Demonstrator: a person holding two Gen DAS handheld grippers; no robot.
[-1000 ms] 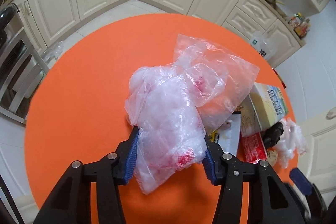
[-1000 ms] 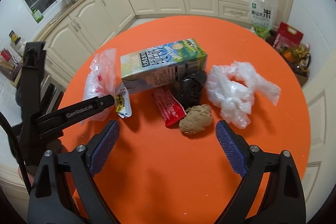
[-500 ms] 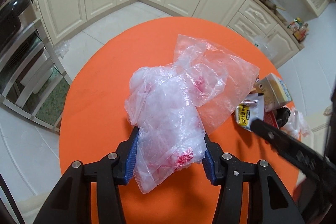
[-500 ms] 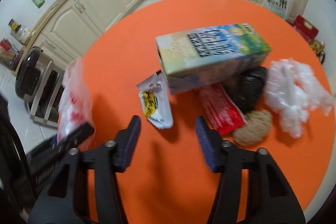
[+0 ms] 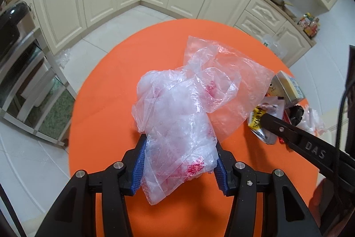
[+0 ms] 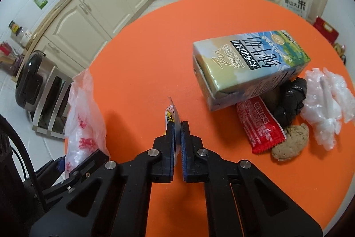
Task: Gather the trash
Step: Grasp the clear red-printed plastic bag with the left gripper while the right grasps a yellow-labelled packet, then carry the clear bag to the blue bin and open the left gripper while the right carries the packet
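Left wrist view: your left gripper (image 5: 178,161) stays clamped on the crumpled clear plastic bag with red print (image 5: 179,123), above the round orange table (image 5: 106,108).

Right wrist view: your right gripper (image 6: 177,143), wide apart a second ago, has pinched the small white-and-yellow sachet (image 6: 172,113), left of the pale green milk carton (image 6: 250,66). Bagging it looks next.

Bare orange table (image 6: 144,54) left of the milk carton (image 6: 250,66); trash crowds its right.
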